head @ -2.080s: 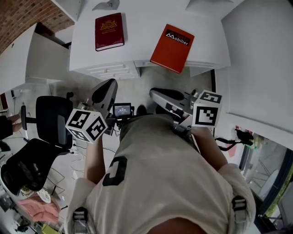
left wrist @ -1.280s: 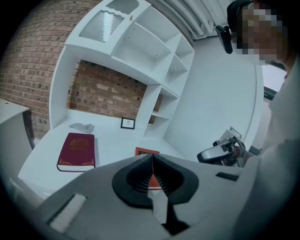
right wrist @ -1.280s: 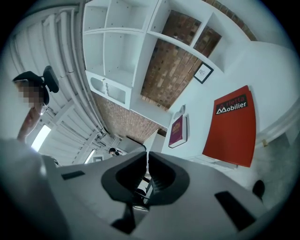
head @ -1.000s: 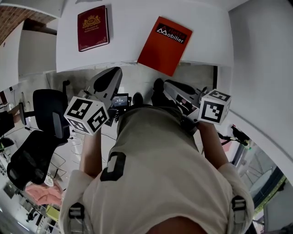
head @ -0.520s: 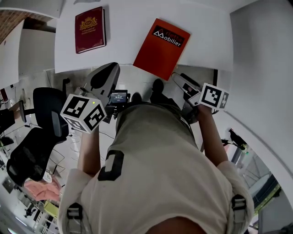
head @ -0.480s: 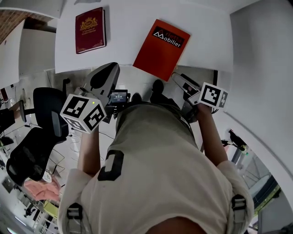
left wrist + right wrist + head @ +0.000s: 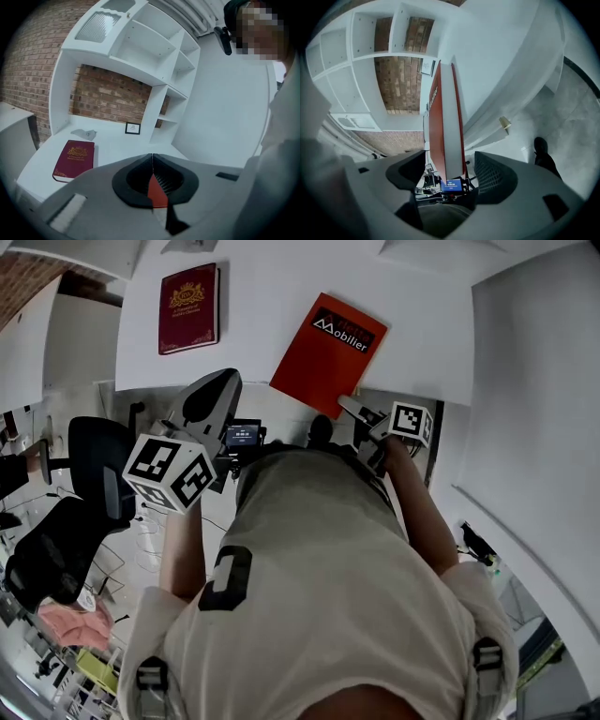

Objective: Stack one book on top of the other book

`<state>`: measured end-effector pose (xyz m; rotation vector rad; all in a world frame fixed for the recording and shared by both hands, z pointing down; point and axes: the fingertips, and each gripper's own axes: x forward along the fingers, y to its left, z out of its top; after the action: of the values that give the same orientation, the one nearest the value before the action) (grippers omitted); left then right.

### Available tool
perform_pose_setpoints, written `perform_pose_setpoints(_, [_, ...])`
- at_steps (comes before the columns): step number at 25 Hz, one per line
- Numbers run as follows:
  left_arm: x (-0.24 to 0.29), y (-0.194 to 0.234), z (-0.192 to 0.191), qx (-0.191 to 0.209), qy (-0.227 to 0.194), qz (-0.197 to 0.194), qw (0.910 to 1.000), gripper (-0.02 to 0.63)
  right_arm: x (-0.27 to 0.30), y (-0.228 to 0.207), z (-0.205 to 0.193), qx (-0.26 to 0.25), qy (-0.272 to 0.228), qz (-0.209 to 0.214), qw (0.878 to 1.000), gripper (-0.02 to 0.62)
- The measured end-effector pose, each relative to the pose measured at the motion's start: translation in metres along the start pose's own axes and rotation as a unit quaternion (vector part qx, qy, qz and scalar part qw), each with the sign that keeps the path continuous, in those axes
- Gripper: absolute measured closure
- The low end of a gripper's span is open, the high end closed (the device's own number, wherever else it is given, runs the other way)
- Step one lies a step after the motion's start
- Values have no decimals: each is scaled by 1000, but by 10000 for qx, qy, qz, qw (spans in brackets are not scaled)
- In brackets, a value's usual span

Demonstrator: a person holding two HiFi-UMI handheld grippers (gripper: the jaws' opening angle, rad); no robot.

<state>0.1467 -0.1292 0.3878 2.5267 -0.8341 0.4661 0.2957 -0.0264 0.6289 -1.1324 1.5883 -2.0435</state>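
Observation:
Two books lie on the white desk (image 7: 281, 287). The dark red book (image 7: 189, 308) (image 7: 74, 159) lies flat at the back left. The orange-red book (image 7: 328, 354) lies slanted to its right, its near corner past the desk's front edge. My right gripper (image 7: 351, 407) (image 7: 447, 157) is rolled on its side at that corner. Its jaws are opening, and the orange-red book's (image 7: 443, 126) edge stands between them with a gap on each side. My left gripper (image 7: 225, 381) (image 7: 152, 155) is shut on nothing, held short of the desk, below the dark red book.
White shelves (image 7: 154, 61) and a brick wall (image 7: 108, 96) rise behind the desk, with a small framed picture (image 7: 132, 128) at the back. A black office chair (image 7: 94, 484) stands on the floor at the left. A small screen (image 7: 242, 435) sits below the desk edge.
My right gripper has dropped and moved in to the orange-red book's overhanging corner, rolling onto its side, and its jaws have gone from shut to open. The left gripper has shifted only a little.

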Motion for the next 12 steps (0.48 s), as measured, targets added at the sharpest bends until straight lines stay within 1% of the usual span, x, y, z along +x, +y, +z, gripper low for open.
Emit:
perform_pose_setpoints(3, [1,-4,0,-28,8,8,10000,601,11,-3,3,-59,163,216,9996,313])
perform_pose_setpoints(5, [1,-5,1,-1,8,35,10000,601,19,-5,2,-118,407,439,9981,313])
perform_pose_setpoints(8, [-4,-2,-2,-14,18,137,9999,601,33,-10,-6,-214,792,659,9944,312])
perform_pose_setpoints(10, [-6,2,-4,-36,18,219,9998,601,41,-10,-8,-264,914,878,9916,311])
perform_pose_setpoints(12, [-7,6,-5,-37,7,290,9996,601,46,-8,-8,-254,934,1114,9891,311])
